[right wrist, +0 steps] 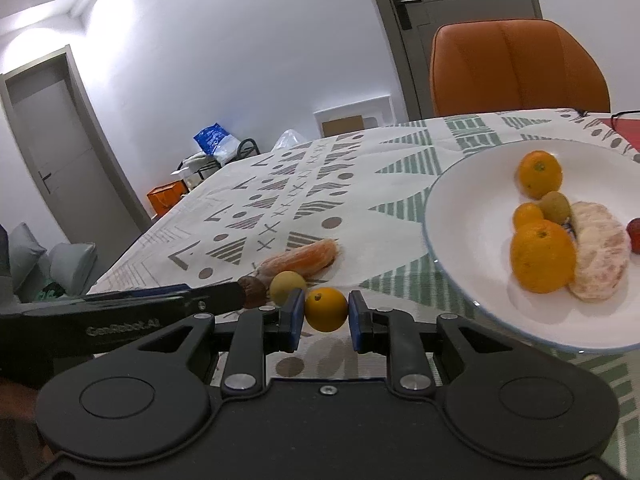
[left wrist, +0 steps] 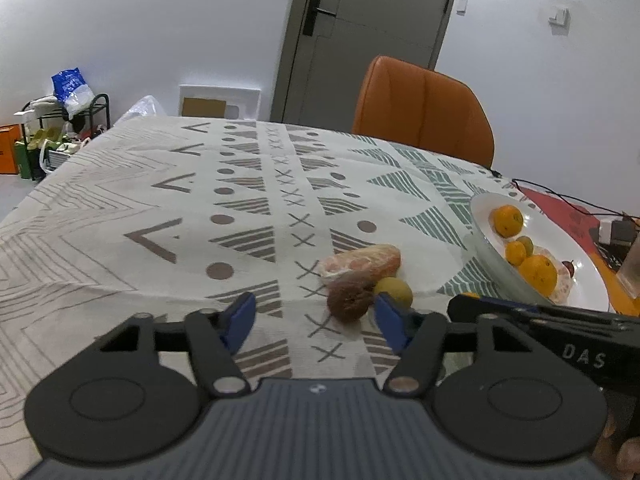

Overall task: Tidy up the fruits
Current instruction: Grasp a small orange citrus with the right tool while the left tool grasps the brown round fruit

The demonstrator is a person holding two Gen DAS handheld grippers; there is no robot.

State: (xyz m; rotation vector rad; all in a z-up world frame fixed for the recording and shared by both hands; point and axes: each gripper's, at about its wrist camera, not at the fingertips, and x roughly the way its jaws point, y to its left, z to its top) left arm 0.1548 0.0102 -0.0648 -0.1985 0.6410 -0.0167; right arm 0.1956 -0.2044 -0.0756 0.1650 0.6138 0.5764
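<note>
On the patterned tablecloth lie a peeled citrus piece (left wrist: 362,262) (right wrist: 304,260), a small yellow-green fruit (left wrist: 394,290) (right wrist: 286,286) and a brown wrinkled fruit (left wrist: 347,302) (right wrist: 252,292), all bunched together. My left gripper (left wrist: 316,320) is open; the brown fruit sits just ahead of its tips, close to the right finger and well apart from the left one. My right gripper (right wrist: 325,312) is shut on a small orange (right wrist: 326,309), held just above the cloth beside the yellow-green fruit. The white plate (right wrist: 440,200) (left wrist: 480,216) to the right holds oranges, a green fruit, a peeled citrus and a red fruit.
An orange chair (left wrist: 424,112) (right wrist: 516,68) stands behind the table's far edge. Right of the plate are a red mat (left wrist: 560,208), black cables and a glass (left wrist: 632,268). The right gripper's body (left wrist: 540,316) crosses close beside my left one.
</note>
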